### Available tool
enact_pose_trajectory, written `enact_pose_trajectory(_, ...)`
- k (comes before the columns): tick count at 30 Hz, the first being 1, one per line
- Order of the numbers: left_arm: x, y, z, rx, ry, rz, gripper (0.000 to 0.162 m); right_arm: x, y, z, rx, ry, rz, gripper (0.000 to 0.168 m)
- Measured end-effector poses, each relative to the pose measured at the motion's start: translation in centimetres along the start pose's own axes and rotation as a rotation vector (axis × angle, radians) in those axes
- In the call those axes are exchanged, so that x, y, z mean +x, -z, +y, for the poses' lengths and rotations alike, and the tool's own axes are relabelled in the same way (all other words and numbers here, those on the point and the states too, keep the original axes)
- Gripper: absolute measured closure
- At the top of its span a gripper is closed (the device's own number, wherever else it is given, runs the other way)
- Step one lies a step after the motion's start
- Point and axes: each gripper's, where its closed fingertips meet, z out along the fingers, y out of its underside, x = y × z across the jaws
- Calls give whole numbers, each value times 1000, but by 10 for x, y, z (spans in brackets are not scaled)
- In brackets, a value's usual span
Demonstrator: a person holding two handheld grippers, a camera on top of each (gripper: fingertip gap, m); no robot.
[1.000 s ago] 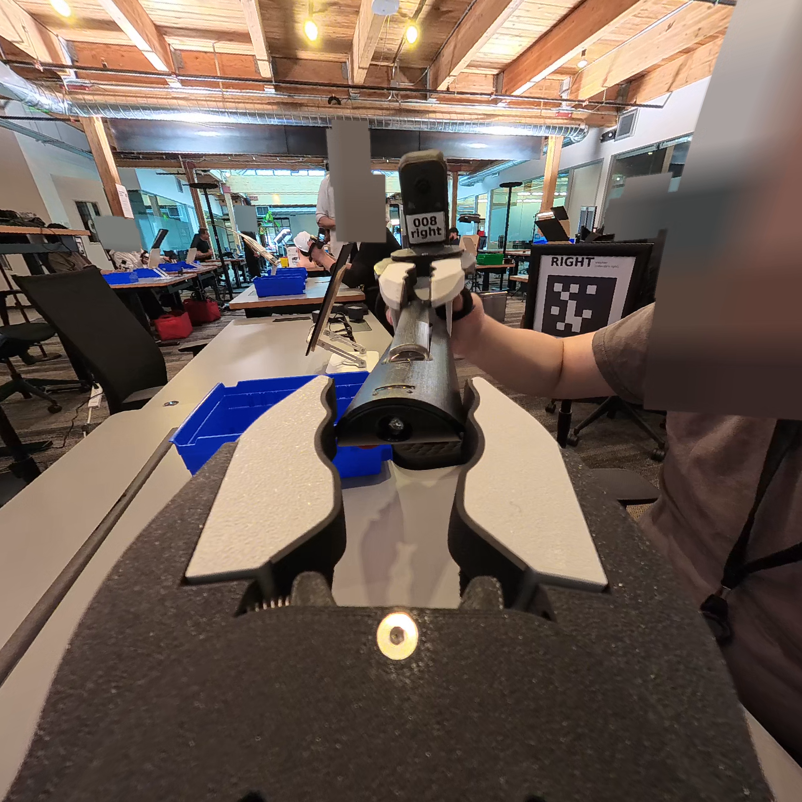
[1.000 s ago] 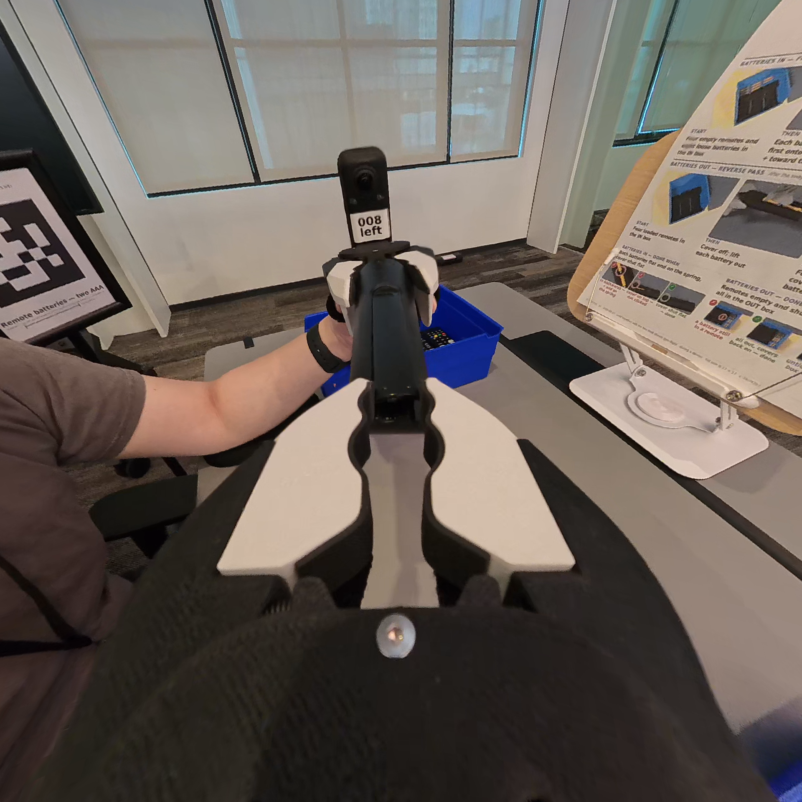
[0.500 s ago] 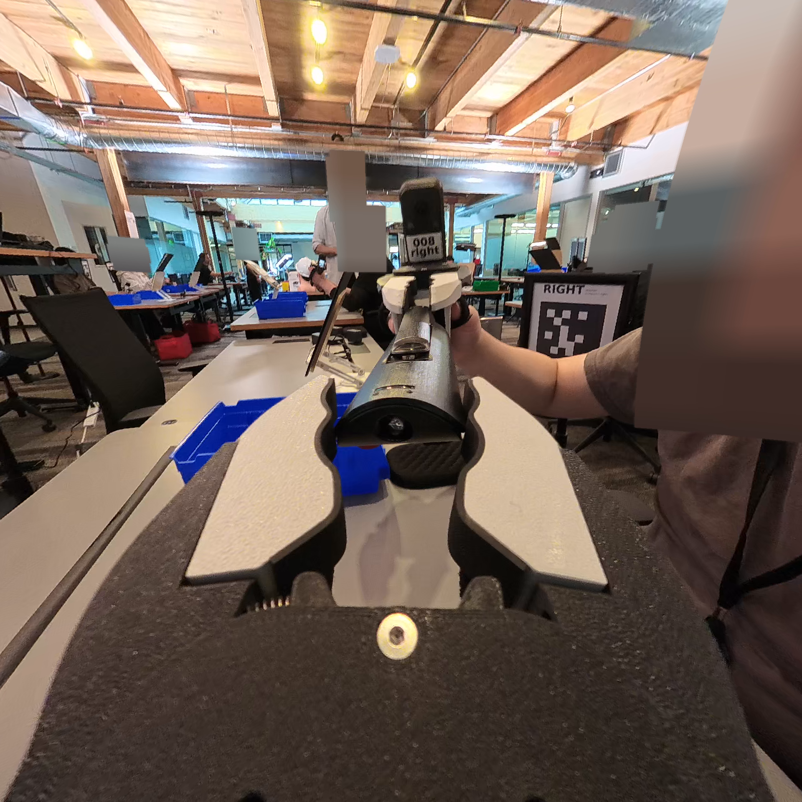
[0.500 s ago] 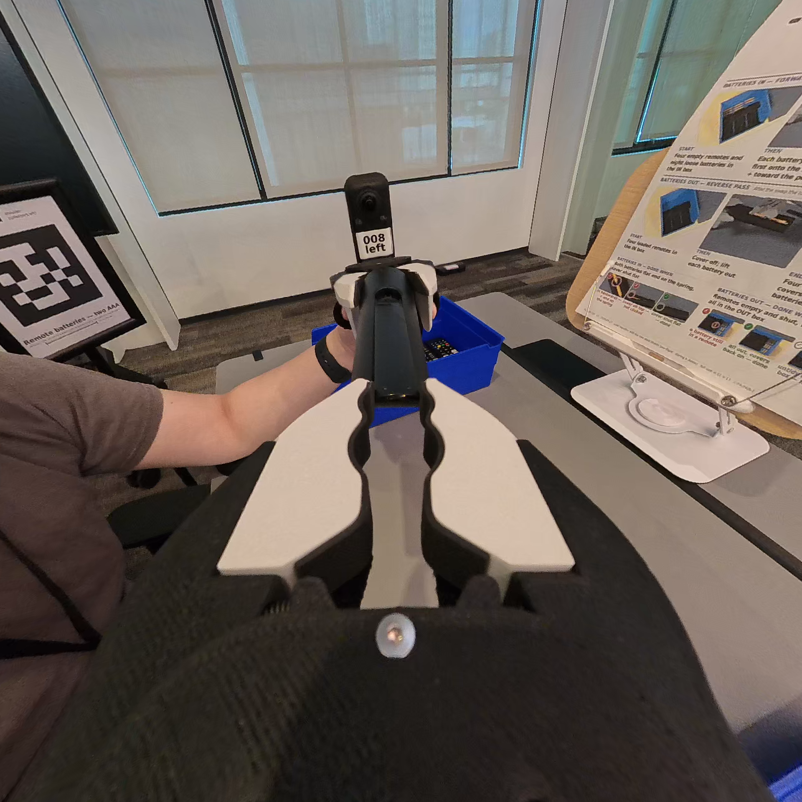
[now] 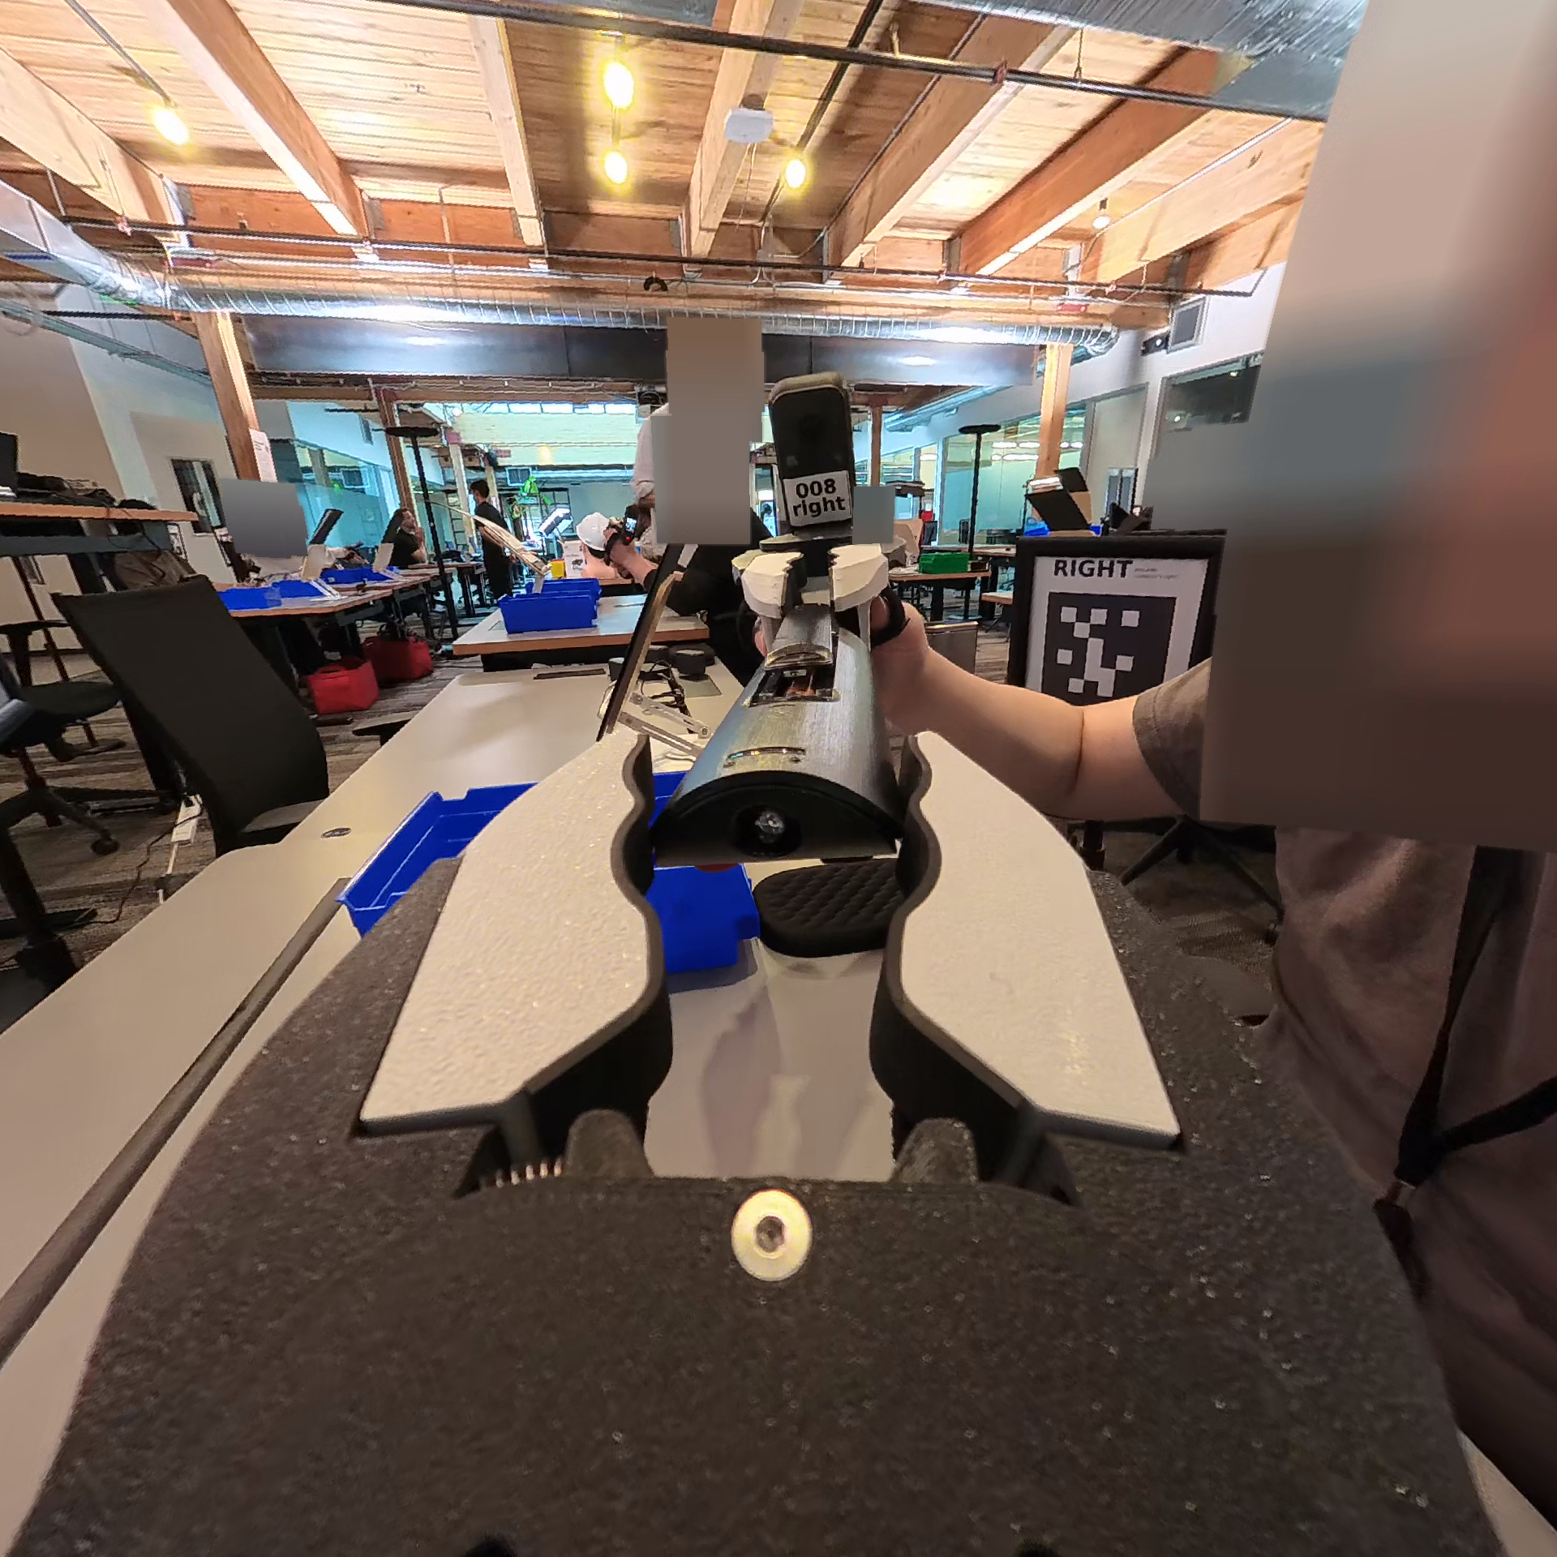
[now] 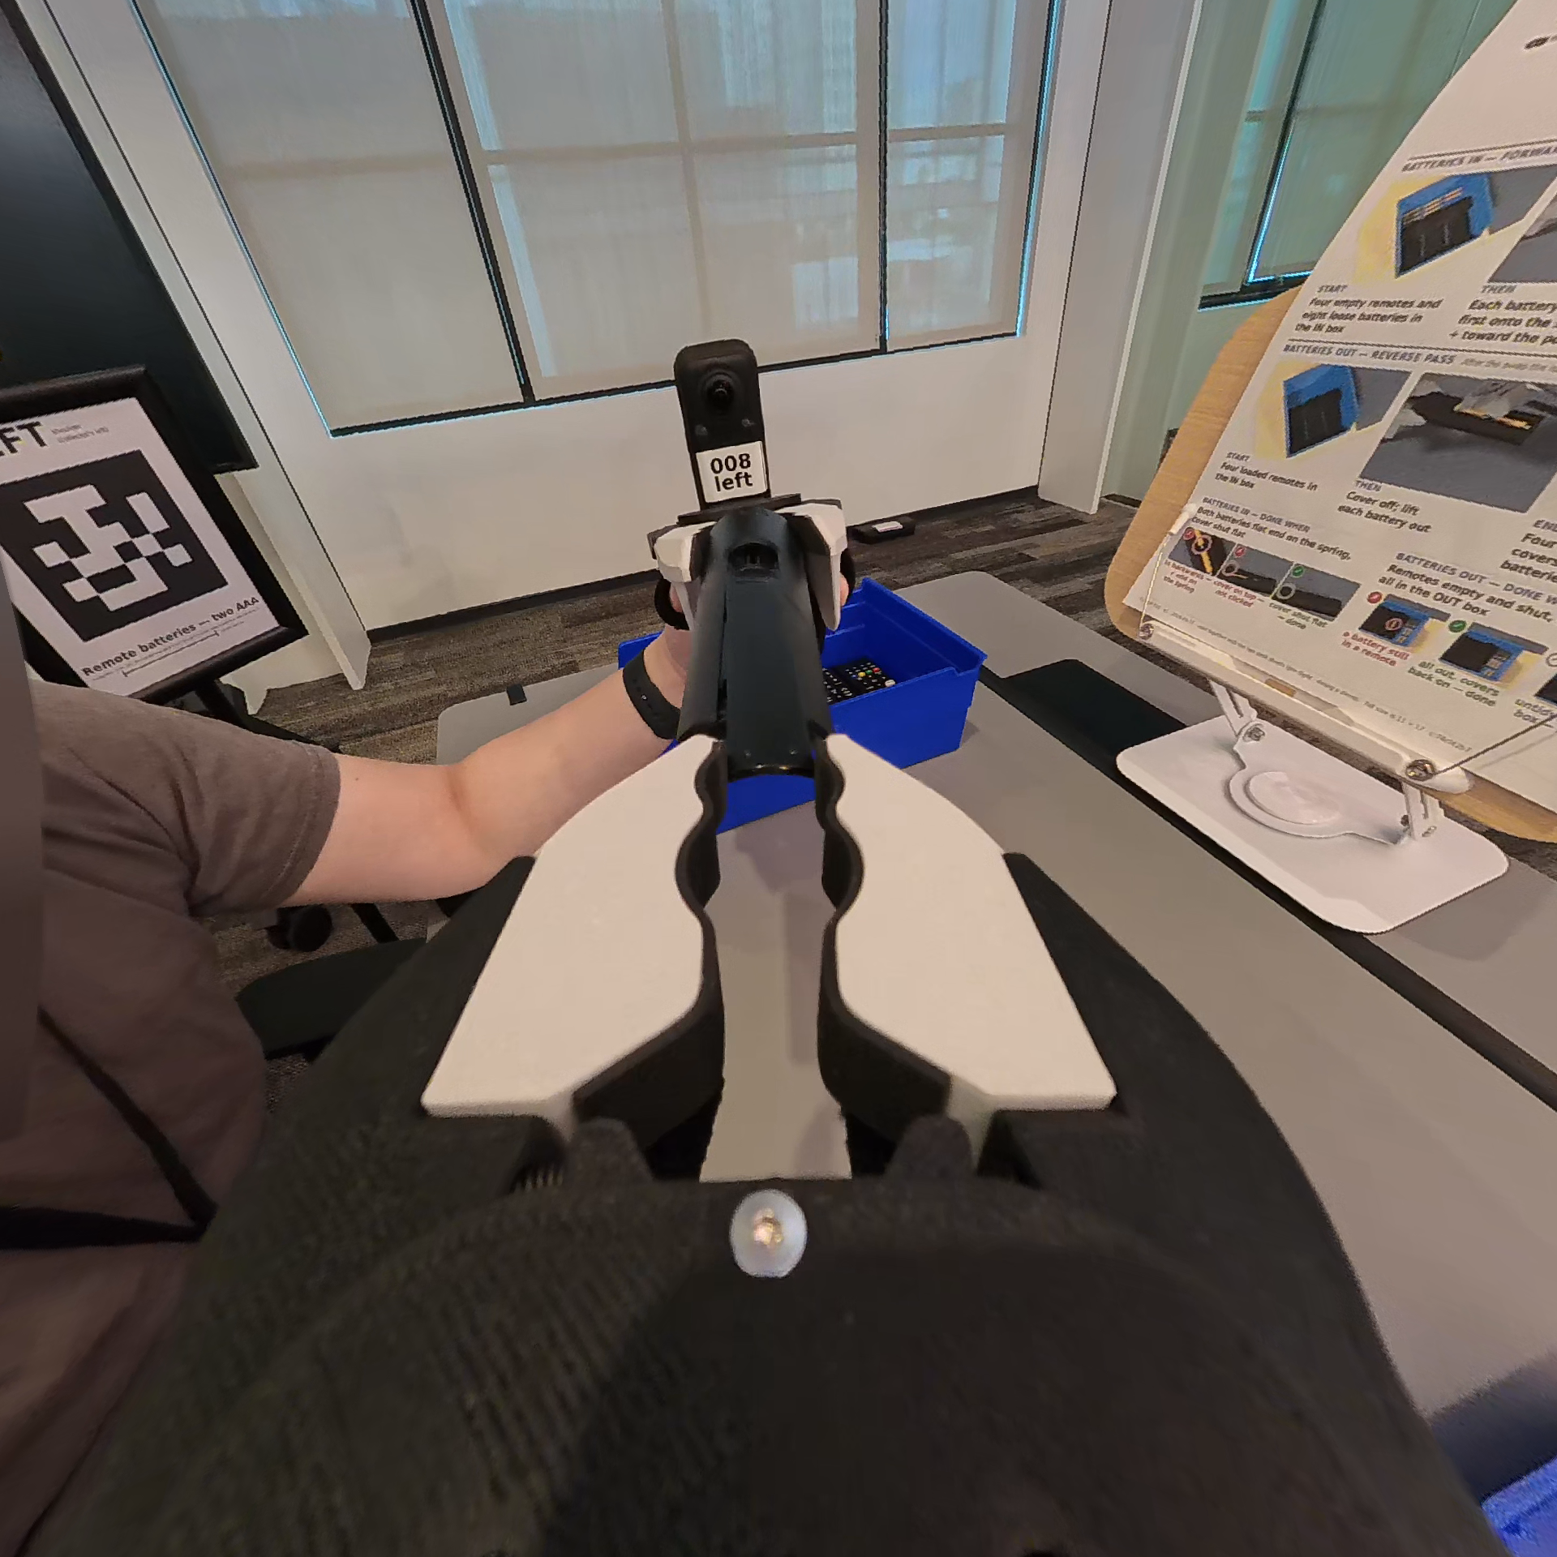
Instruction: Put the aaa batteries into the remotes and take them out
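Note:
One black remote (image 5: pixel 788 758) is held in the air between both grippers, end to end. My left gripper (image 5: pixel 775 800) is shut on its near, wide end. My right gripper (image 5: pixel 813 585) grips the far end, beside an open slot (image 5: pixel 792 687) in the remote's top that looks like the battery compartment. In the right wrist view the remote (image 6: pixel 750 666) runs from my right gripper (image 6: pixel 762 758) to the left gripper (image 6: pixel 746 539). No loose battery shows.
A blue bin (image 6: pixel 906 708) behind the remote holds another remote (image 6: pixel 859 678). A second blue bin (image 5: pixel 421 847) and a black pad (image 5: pixel 830 906) lie on the grey table (image 5: pixel 168 1011). An instruction board on a white stand (image 6: pixel 1314 809) stands at the right.
Both grippers keep their hold. The remote has been lifted a little and rolled slightly, and both views have tipped upward.

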Motion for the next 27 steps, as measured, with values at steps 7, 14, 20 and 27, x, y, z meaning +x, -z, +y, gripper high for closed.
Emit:
enact_pose_trajectory(7,1,3,-3,9,-6,0,106,0,8,1,-18,21,9,147)
enact_pose_trajectory(14,1,6,-6,23,-3,3,106,-2,16,1,-21,12,2,147)
enact_pose_trajectory(20,0,8,-7,24,-4,-7,106,-2,24,1,-29,6,7,148)
enact_pose_trajectory(27,-1,10,-8,30,-2,-13,106,-1,32,-2,-28,-9,2,148)
